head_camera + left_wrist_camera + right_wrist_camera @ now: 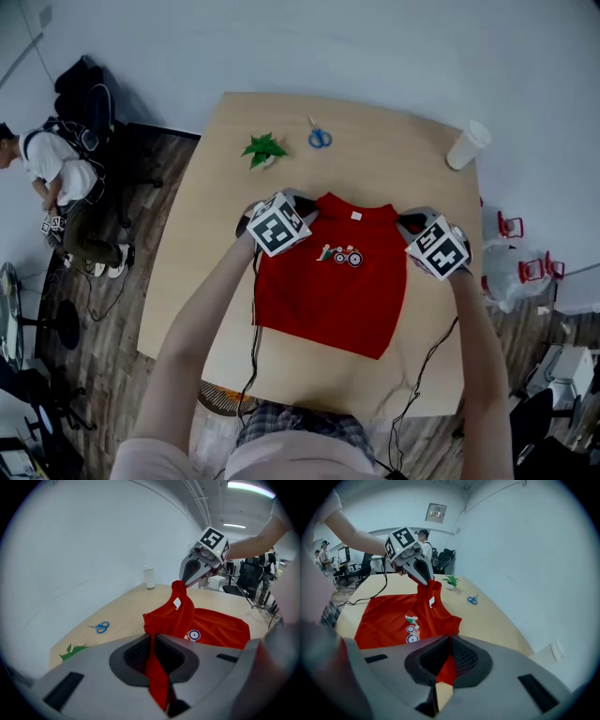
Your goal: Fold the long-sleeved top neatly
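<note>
A red top (pixel 333 291) with a small printed picture on the chest lies on the wooden table (pixel 216 337), collar end away from me, sleeves out of sight. My left gripper (pixel 302 204) is shut on the left shoulder and my right gripper (pixel 411 225) on the right shoulder. In the left gripper view red cloth (pixel 157 667) runs pinched between the left gripper (pixel 152 653) pads, and the right gripper (pixel 185 581) holds up the far shoulder. The right gripper view shows red fabric (pixel 389 616) clamped in the right gripper (pixel 449 660), with the left gripper (pixel 424 579) lifting the other shoulder. The collar end hangs off the table; the hem rests on it.
Blue scissors (pixel 320 138) and a green leaf-shaped thing (pixel 263 148) lie on the table's far side, with a white cup (pixel 467 145) at the far right corner. Black cables (pixel 253 356) trail over the near edge. A person (pixel 56 178) stands far left.
</note>
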`<state>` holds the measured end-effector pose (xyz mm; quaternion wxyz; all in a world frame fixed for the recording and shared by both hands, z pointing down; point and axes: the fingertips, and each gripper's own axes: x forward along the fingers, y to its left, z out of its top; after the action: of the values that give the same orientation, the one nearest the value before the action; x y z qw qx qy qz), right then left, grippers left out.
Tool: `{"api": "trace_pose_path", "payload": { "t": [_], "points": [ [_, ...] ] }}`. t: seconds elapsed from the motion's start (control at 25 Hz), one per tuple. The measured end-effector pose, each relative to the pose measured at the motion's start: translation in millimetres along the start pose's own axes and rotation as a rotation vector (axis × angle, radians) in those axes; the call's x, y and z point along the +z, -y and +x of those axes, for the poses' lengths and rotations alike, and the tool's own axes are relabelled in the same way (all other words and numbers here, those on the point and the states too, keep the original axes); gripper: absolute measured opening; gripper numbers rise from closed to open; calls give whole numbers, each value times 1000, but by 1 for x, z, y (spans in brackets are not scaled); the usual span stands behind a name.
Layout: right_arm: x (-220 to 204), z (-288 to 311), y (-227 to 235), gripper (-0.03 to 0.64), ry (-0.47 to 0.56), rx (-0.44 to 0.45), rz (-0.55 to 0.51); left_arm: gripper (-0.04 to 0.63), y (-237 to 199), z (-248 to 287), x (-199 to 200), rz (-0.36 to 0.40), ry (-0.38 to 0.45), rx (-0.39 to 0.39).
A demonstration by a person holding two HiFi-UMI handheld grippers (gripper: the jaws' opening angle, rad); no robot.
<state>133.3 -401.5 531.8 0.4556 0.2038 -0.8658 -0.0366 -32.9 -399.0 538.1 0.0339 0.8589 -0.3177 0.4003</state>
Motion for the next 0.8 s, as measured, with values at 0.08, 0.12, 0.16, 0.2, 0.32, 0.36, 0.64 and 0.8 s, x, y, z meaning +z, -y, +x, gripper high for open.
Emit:
{"api": "trace_pose_path", "payload": {
  "t": [0.08, 0.12, 0.16, 0.2, 0.32, 0.36, 0.64, 0.8],
  "points": [
    [2, -12, -16, 21, 11, 13, -14, 32, 14, -11, -2, 16, 10, -14],
    [2, -18, -24, 21, 15, 20, -22, 32, 21, -17, -2, 27, 14, -23],
    [3, -23, -33, 21, 19, 29, -30, 32, 29, -24, -4, 38, 13, -36],
    [3, -28, -41, 21, 22, 39, -38, 32, 37, -30, -7, 49, 9, -50],
    [2, -41, -69, 21, 27, 77, -63, 31, 63, -49, -16, 79, -2, -88],
    [1, -45, -80, 21, 26, 94, -72, 32, 73, -55, -20, 87, -7, -103],
    [-11, -64, -162, 21, 12, 221, -112, 31, 143, -90, -58, 131, -39, -212],
    [-23, -67, -208, 21, 6, 290, -122, 31, 174, -106, -79, 137, -49, -269]
  ]
}}
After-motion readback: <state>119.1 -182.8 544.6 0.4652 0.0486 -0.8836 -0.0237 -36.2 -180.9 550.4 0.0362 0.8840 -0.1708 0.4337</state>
